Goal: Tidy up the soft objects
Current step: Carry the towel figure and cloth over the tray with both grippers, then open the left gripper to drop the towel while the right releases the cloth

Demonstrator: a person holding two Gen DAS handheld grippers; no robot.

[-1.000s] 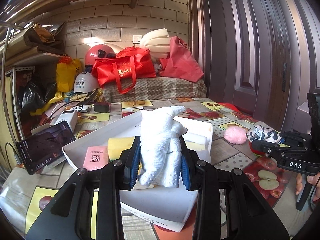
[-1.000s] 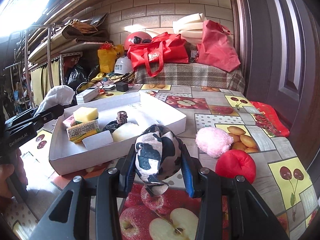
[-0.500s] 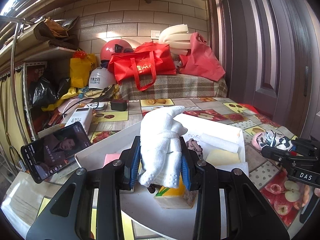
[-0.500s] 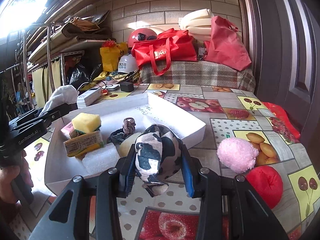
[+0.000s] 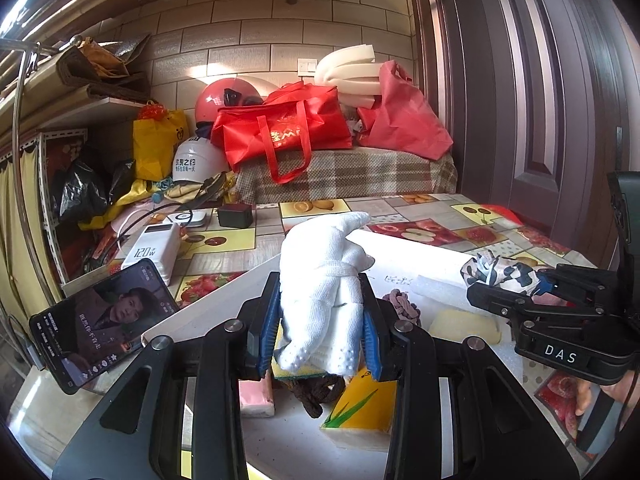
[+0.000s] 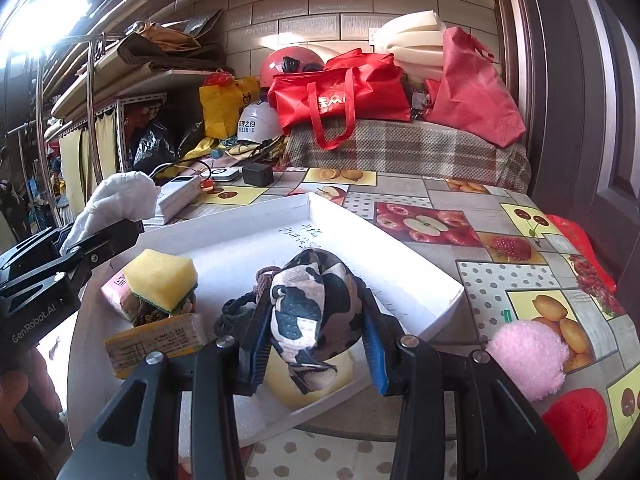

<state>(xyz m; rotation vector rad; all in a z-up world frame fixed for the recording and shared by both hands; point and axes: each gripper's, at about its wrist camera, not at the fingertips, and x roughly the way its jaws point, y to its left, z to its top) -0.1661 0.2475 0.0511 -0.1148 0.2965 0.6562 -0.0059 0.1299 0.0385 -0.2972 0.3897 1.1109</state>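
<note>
My left gripper (image 5: 320, 332) is shut on a rolled white sock (image 5: 324, 280) and holds it above the near-left part of the white tray (image 5: 404, 240). My right gripper (image 6: 316, 328) is shut on a black-and-white cow-print cloth (image 6: 316, 308) over the tray's (image 6: 384, 248) front edge. In the tray lie a yellow sponge (image 6: 160, 278), a pink packet (image 5: 256, 398), a yellow tissue pack (image 6: 156, 344), dark hair ties (image 6: 232, 312) and a pale foam piece (image 5: 464, 326). The sock also shows at left in the right wrist view (image 6: 116, 204).
A pink pom-pom (image 6: 528, 360) and a red soft ball (image 6: 576, 424) lie on the fruit-print tablecloth right of the tray. A phone (image 5: 100, 316) leans left of the tray, a power bank (image 5: 154, 246) behind it. Red bags (image 5: 280, 132) sit at the back.
Both grippers have moved in over the tray with their loads. The right gripper has shifted left from the pom-pom side, the left has come closer above the tray's contents.
</note>
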